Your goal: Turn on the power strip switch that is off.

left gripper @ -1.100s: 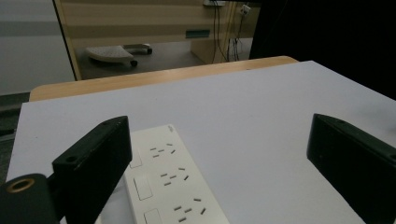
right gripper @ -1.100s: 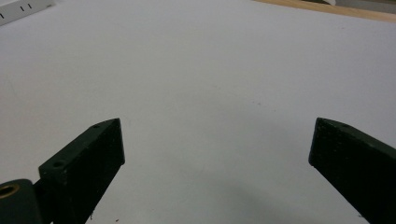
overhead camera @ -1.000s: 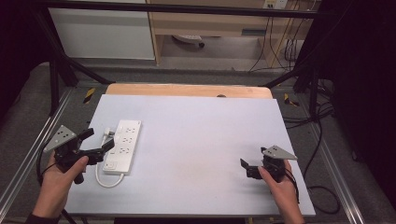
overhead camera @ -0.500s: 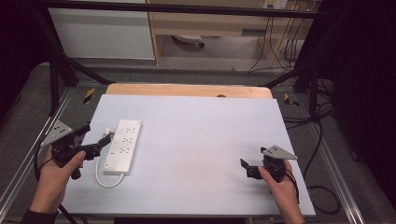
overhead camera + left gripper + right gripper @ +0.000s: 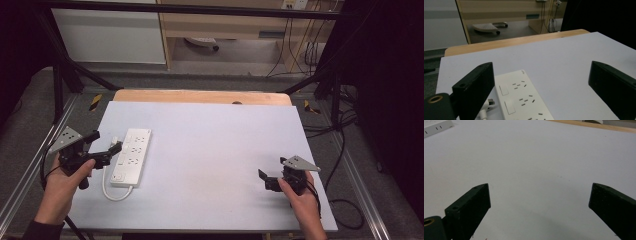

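1 white power strip (image 5: pixel 130 156), 2 claws: left claw (image 5: pixel 113 151), right claw (image 5: pixel 265 179), 1 table (image 5: pixel 215 135).

Left gripper (image 5: pixel 107 152): lower left of the high view, hand-held, fingers (image 5: pixel 474 87) spread wide apart. Right gripper (image 5: pixel 267 180): lower right, hand-held, fingers (image 5: pixel 469 207) likewise spread, gripping nothing.

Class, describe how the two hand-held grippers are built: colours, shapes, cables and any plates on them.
Both the left gripper and the right gripper are black with two blocky, flat-faced jaws. Each carries a grey three-cornered plate on top and trails a black cable.
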Motion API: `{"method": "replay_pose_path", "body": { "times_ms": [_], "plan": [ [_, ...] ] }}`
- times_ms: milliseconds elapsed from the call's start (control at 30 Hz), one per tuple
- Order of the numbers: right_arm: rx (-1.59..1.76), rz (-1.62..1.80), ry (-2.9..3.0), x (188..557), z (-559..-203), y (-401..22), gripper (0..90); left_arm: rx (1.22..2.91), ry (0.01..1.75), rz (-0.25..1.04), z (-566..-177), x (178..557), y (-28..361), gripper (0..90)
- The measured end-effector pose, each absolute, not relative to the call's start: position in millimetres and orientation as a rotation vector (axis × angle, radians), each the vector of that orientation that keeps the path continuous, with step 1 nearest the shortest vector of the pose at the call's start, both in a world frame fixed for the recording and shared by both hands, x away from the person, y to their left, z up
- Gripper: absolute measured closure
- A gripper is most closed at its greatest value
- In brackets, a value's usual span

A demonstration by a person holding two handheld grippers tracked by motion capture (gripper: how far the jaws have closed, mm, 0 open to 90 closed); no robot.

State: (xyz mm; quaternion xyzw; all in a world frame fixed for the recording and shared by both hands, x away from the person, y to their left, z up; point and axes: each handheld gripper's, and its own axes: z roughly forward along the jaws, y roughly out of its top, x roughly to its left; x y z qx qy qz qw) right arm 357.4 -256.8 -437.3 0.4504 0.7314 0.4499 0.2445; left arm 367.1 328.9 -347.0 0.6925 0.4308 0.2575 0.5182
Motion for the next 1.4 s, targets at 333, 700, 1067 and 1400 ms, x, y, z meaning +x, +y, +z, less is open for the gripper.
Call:
{"method": "replay_pose_path", "body": {
  "times_ms": [333,700,1067,1400],
  "plan": [
    [1.231,1.224,1.995,357,-437,-258,4.3,1.673,1.034,0.611,-349,373,327,7.2],
    [1.231,1.225,1.996,358,-438,-258,4.3,1.687,1.066,0.608,-354,381,326,8.5],
    [1.232,1.218,1.999,358,-438,-258,4.2,1.707,1.111,0.618,-363,391,324,14.6],
    [1.226,1.229,2.001,358,-438,-258,4.2,1.751,1.120,0.638,-371,395,320,20.3]
  ]
}}
